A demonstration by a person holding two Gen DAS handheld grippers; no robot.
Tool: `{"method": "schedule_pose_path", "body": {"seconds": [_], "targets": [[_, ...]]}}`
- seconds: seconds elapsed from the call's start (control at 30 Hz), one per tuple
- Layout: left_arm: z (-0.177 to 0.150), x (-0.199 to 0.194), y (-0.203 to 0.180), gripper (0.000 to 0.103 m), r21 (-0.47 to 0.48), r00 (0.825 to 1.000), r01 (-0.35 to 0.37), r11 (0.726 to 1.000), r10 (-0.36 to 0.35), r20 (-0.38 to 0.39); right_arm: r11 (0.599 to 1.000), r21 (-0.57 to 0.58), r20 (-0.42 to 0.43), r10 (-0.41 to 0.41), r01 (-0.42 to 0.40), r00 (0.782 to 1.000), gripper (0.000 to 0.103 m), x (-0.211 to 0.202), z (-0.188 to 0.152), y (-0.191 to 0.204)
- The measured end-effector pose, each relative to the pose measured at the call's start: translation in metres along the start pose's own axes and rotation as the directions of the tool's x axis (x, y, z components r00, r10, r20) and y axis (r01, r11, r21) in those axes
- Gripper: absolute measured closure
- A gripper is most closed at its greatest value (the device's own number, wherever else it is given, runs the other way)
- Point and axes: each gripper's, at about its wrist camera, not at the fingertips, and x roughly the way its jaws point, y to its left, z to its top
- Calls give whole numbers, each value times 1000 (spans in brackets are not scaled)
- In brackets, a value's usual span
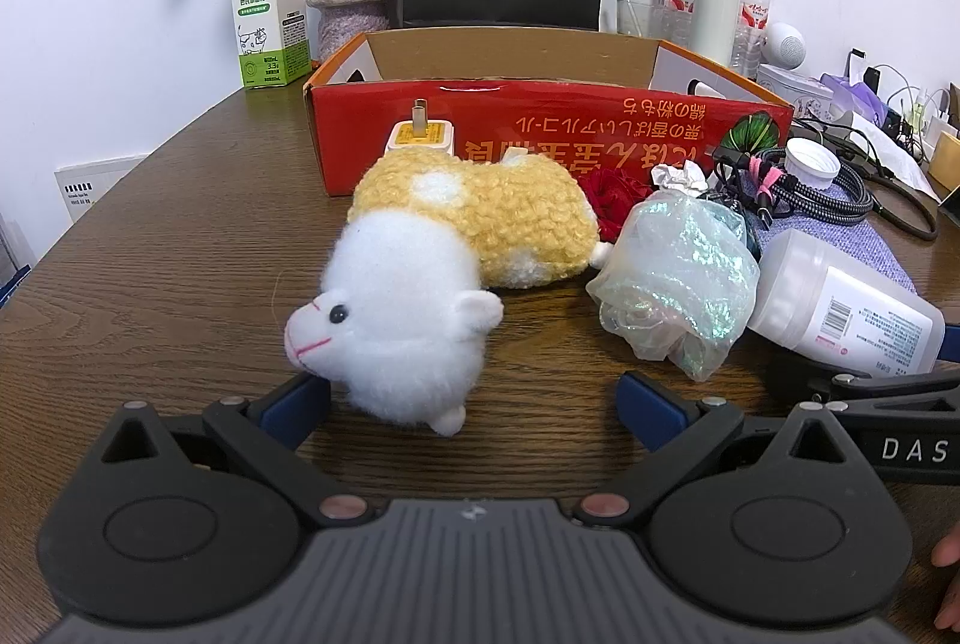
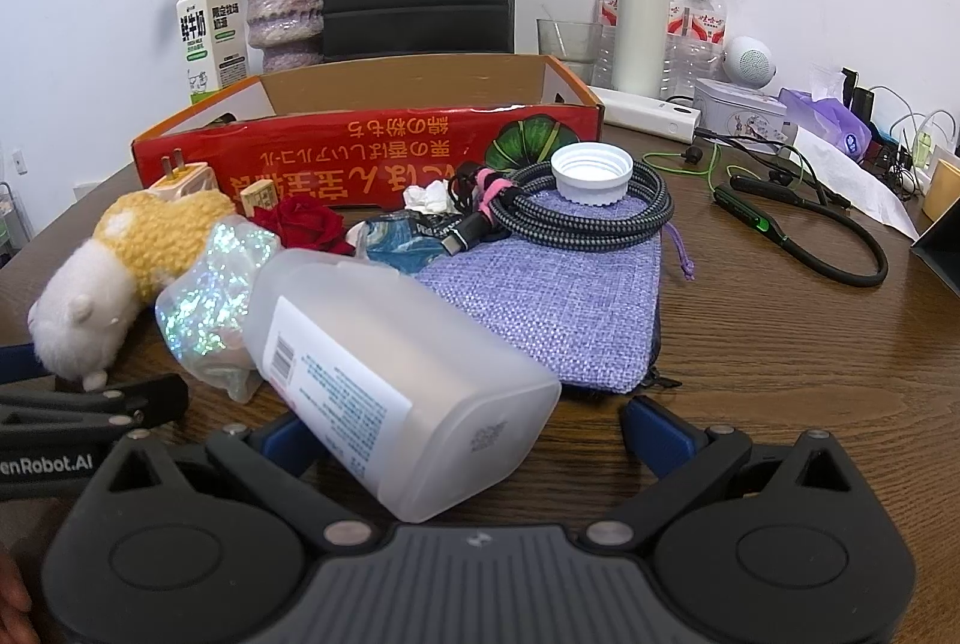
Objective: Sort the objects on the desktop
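Milk carton (image 1: 268, 3) reads "FRESH MILK" (red box (image 1: 540, 128) text upside-down).

White-and-yellow plush sheep (image 1: 420, 278) lying sideways left, frosted bottle (image 2: 384, 374) lying tipped near, red box (image 1: 540, 128) sitting open far.

Office desk, wooden table (image 2: 780, 344), chargers, earphone cables (image 2: 798, 224), water bottles (image 2: 705, 20), tissues

Dark wood-grain surface (image 1: 180, 248) with a slight sheen. Fluffy white and nubbly yellow plush sheep (image 1: 420, 278). Crinkled iridescent plastic bag (image 1: 675, 278). Frosted translucent plastic bottle (image 2: 390, 380), paper-labelled. Coarse-woven purple cloth pouch (image 2: 558, 308). Glossy red cardboard box (image 1: 540, 128). Braided cable (image 2: 576, 212).
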Motion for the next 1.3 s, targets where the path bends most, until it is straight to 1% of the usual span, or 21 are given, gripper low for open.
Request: {"method": "schedule_pose_path", "body": {"seconds": [1.07,1.3], "targets": [[0,0,0,0,0,1000,-5,1000,5,0,1000,-2,0,4,-4,1000,0,-1,-1,0],[0,0,0,0,-3,1000,-9,1000,9,-1,999,-30,-5,19,-19,1000,0,-3,-2,3]]}}
